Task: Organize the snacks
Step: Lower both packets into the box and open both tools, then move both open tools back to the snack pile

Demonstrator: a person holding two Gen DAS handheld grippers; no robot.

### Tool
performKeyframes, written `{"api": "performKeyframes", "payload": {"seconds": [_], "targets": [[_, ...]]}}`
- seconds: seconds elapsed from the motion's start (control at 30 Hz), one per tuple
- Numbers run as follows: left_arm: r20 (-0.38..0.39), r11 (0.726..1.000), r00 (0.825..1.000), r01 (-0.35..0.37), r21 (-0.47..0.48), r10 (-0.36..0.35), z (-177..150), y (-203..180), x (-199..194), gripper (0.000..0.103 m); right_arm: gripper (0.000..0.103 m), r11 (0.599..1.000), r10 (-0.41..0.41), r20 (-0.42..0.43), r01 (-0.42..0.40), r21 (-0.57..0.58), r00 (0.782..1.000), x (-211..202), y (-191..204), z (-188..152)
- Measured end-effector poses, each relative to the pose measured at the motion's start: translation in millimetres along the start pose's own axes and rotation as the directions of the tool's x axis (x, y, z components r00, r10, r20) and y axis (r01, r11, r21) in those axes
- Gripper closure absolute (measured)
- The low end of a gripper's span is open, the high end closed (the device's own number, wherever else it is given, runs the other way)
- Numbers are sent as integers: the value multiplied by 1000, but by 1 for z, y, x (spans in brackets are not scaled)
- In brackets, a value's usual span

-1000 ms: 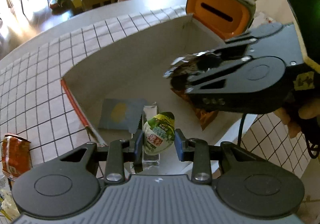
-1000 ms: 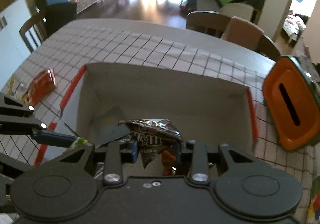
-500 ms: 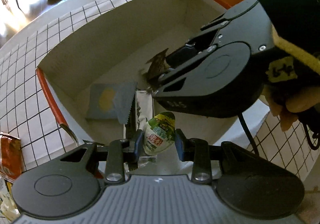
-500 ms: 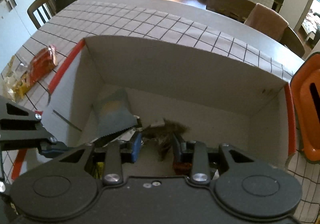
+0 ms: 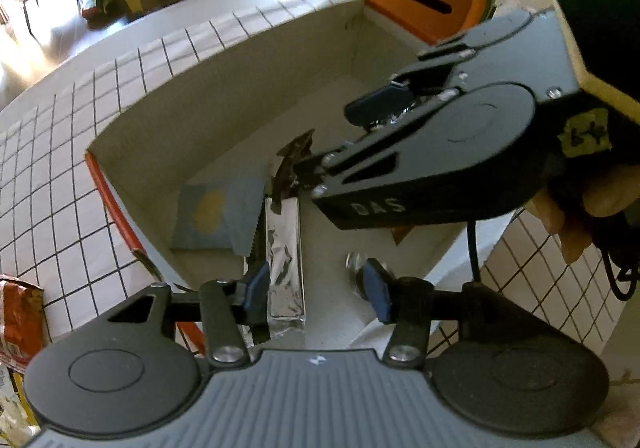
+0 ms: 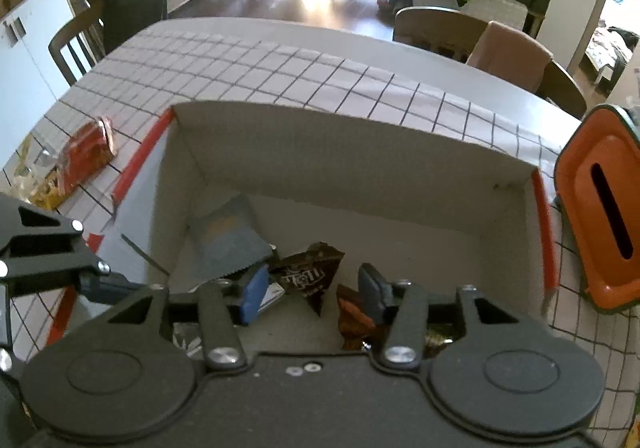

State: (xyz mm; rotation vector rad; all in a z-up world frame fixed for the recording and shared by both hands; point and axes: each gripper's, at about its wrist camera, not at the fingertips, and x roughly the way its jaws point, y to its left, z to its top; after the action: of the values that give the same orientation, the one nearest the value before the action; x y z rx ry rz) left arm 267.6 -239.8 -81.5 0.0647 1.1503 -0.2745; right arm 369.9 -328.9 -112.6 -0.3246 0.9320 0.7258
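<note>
brown snack pack btwn right gripper fingers, untouched; in box

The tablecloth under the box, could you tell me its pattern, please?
White tablecloth with a thin black grid, clearest in the right wrist view.

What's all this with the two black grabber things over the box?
A person holds a gripper in each hand and is sorting snacks into a cardboard box. Both the left gripper and the right gripper have just been opening, and nothing is pinched now. A brown candy bag lies in the box below the right one. A red packet waits on the table.
</note>
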Motion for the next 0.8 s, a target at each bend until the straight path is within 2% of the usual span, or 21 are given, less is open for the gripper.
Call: {"api": "performKeyframes", "payload": {"seconds": [0.07, 0.23, 0.47, 0.8], "targets": [[18, 1000, 1000, 2, -3, -2, -1, 3, -8, 52, 43, 1000, -6, 14, 6, 6, 1000, -7, 0, -1], [62, 1000, 998, 9, -8, -9, -6, 9, -25, 50, 37, 1000, -3, 47, 2, 27, 999, -24, 0, -3], [131, 1000, 991, 13, -2, -13, -14, 12, -53, 48, 23, 998, 1, 98, -7, 66, 995, -47, 6, -7], [209, 1000, 978, 12, -18, -8, -32, 34, -88, 38, 12, 996, -4, 165, -11, 90, 986, -73, 27, -9]]}}
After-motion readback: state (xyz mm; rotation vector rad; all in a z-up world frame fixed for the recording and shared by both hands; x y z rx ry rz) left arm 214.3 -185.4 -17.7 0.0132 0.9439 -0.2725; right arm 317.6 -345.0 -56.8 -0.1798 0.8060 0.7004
